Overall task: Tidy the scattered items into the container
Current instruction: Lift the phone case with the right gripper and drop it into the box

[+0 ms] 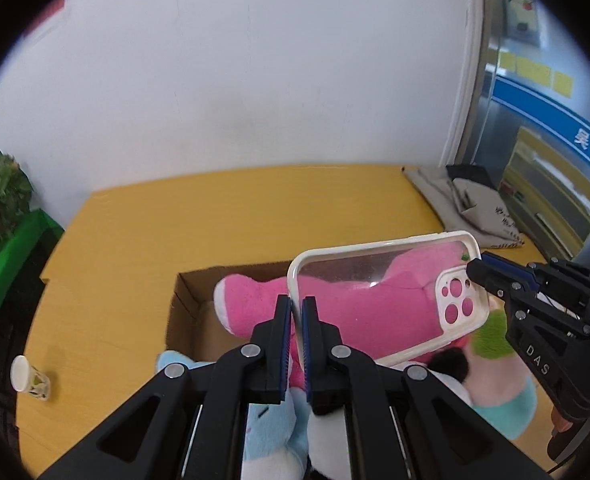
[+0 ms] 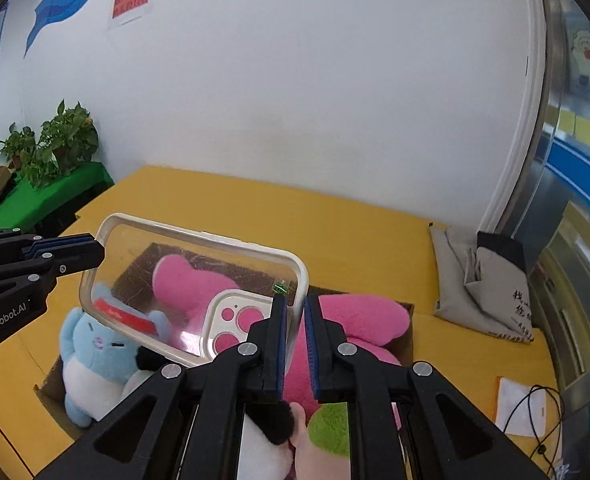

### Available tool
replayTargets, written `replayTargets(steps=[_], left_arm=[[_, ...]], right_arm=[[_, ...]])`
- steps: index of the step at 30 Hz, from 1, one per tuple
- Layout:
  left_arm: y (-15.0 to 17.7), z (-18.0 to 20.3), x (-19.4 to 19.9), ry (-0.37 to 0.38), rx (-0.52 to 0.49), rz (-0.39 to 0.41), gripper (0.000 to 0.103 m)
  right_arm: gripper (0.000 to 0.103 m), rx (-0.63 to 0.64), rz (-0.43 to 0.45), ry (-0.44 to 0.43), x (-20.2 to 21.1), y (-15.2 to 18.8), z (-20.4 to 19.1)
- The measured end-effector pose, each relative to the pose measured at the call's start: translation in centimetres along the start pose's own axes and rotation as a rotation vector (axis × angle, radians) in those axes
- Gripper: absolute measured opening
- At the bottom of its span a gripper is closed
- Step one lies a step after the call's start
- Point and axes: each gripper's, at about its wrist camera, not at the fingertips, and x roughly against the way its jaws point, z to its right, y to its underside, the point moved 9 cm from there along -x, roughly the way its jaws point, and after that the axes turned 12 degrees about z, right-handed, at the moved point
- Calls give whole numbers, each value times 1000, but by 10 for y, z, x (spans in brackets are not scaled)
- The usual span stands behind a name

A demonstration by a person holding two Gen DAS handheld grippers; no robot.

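Clear phone case (image 1: 387, 300), held up in air above the cardboard box (image 1: 187, 300): rigid see-through back, cream-white rounded rim, cream camera block w/ round cut-outs at one end. Both grippers pinch it by opposite short ends.

Left gripper (image 1: 297, 312): black plastic arms, blue ribbed pads, jaws nearly fully closed, clamped on the thin rim at the case's plain end. Right gripper (image 2: 298, 312): same build, jaws closed to a narrow slit on the rim at the camera-block end; in left wrist view its tip sits right at the case's far corner.

Box is brown corrugated card, open top, square-cornered, sitting on a smooth yellow table (image 1: 135, 240). Inside it, directly under the case: fuzzy pink plush (image 2: 355, 320) w/ long rounded limbs, a light-blue & white plush (image 2: 95, 352) w/ stitched face at the box's left end, plus a green fuzzy patch (image 2: 331, 424) and black fluffy bit (image 2: 271, 420) near its front edge.

Beyond the box on its right: limp grey cloth bag (image 2: 479, 284) w/ black print. Left of the box: small paper cup (image 1: 27, 376) lying on its side. Leafy potted plants (image 2: 55, 140) on a green stand past the table's left end.
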Motion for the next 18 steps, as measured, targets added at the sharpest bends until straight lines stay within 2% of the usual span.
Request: replayTargets(steps=[6,10,12,14,16,17,18], left_arm=[[35,-2,-60,27,21,-129,4],[57,3,-82,20,-5,-191,6],[62,2,-86,6,-3,-198,6],[59,-4,-82,-17,4,-174,10],[51,-11,-67,-51,8,-129,29],[45,-14,-56,-58,14,-103,34],[40,-17,-43,-60,22,-73,43]], right_arm=[[9,-61,-167,-25,-69,46,11],[9,-53,-245,-5,-91,70,19],[9,-37,-262,12,-95,78,22],[9,-18,-275,17,-95,81,20],[11,6,-277,11,-92,81,15],[25,12,-274,18,-88,81,16],[55,15,-267,33,-84,80,20]])
